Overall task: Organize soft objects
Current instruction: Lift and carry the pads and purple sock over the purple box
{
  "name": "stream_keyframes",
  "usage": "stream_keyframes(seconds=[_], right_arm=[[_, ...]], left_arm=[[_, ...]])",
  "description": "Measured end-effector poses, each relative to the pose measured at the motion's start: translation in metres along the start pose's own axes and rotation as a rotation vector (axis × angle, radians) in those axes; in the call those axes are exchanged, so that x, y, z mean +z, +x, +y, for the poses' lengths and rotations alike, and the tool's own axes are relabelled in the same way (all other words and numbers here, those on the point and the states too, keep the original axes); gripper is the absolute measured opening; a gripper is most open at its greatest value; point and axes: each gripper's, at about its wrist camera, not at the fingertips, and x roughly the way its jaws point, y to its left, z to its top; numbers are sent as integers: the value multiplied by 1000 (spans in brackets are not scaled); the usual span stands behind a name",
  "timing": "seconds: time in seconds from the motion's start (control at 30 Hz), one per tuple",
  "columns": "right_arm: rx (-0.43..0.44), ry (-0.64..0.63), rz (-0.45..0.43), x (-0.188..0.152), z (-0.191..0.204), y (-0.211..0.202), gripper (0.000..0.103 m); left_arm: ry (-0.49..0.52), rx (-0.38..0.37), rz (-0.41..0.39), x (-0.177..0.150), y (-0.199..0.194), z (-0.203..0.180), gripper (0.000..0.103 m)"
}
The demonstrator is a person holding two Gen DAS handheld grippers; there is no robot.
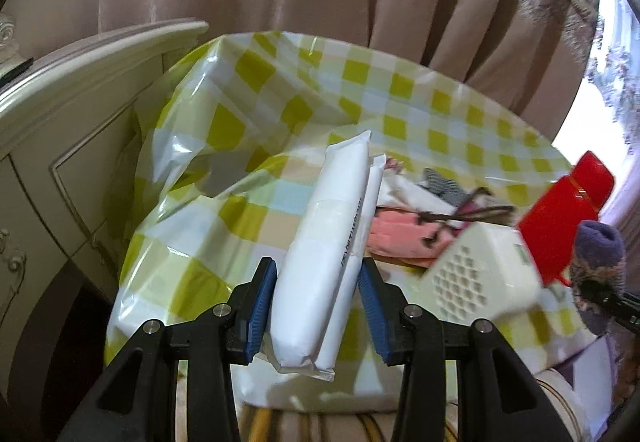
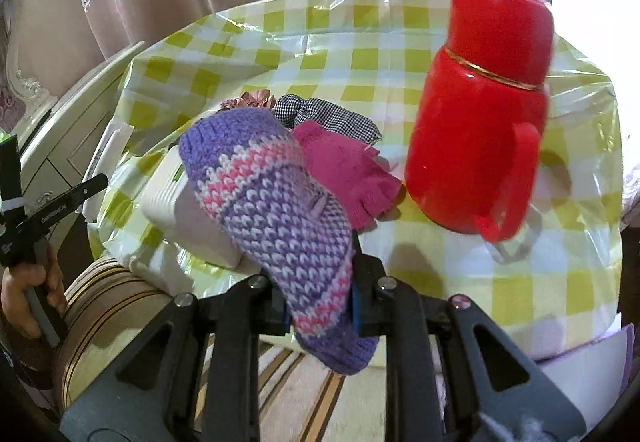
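Two white plastic-wrapped soft packs sit side by side. There is one purple, pink and white knitted sock, one magenta fingerless knit glove, one black-and-white checked cloth piece, one red plastic flask with a handle, and one cream perforated plastic box.

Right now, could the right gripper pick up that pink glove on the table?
Probably not yet: the right gripper is shut on the knitted purple sock, so its jaws are occupied. The pink glove itself lies uncovered beside the red flask.
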Motion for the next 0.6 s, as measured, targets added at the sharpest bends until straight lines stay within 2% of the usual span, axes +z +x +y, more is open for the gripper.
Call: stream_keyframes(seconds=[0.23, 0.6], right_arm=[[6, 30, -20, -20, -6, -32, 24], [-47, 96, -54, -56, -48, -82, 24]], left_arm=[[6, -80, -23, -19, -38, -27, 43], [105, -261, -14, -43, -79, -99, 43]])
